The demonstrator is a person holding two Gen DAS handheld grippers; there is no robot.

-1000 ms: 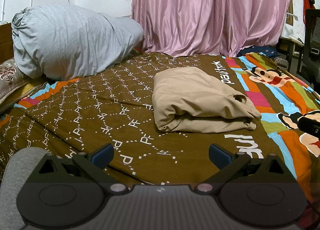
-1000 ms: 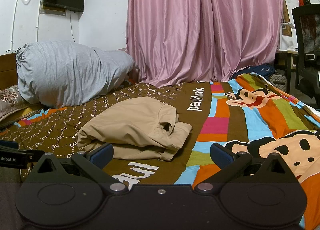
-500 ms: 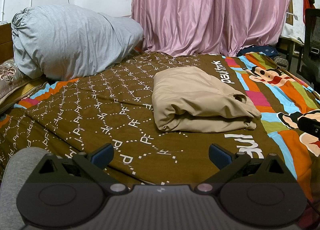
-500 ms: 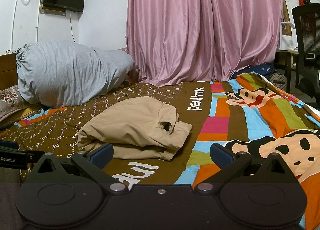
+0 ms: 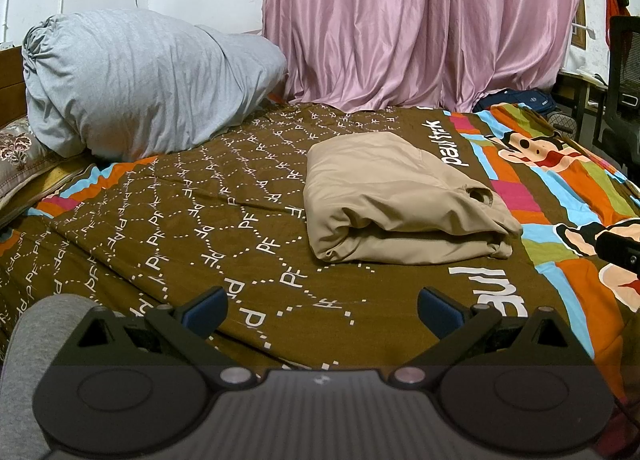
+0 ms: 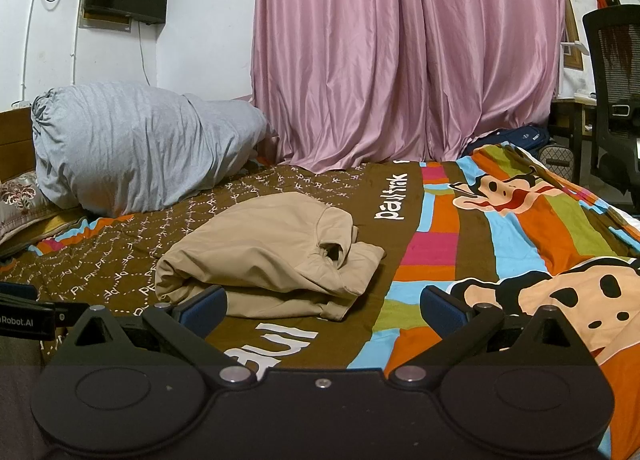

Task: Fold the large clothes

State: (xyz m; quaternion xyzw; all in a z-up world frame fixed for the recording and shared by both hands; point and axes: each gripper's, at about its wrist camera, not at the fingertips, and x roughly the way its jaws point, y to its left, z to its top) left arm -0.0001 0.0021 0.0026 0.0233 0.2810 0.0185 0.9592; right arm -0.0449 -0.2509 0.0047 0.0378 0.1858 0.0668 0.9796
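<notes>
Scanning from the left, the grey bundled duvet (image 5: 136, 87) is heaped at the head of the bed well to the left of the tan garment (image 5: 396, 199), which is the landmark for everything else. That garment lies folded into a thick packet on the brown patterned part of the bedspread (image 5: 180, 219), just left of the coloured cartoon stripes, and neither tool touches it. The left claw (image 5: 322, 306) hangs low in front of the garment's near folded edge with its jaws spread wide and nothing between them; the right claw (image 6: 323, 306) sits in front of and slightly right of the garment, jaws likewise apart and empty. Judging by its compact shape, the folding looks finished or nearly so, so the main risk is undoing it. The top layer ends in a loose cuff or opening (image 6: 332, 250) on the garment's right side, with a lower flap sticking out beyond it; a finger catching that lip would drag the upper layer off and open the stack. Pinching only the top layer at the near rounded edge would probably peel it back instead of lifting the whole packet. The soft bedspread beneath the garment could also be nipped along with the fabric, and would wrinkle and pull the packet askew. Further right, beyond the garment, the office chair (image 6: 616, 99) is out of the way.
</notes>
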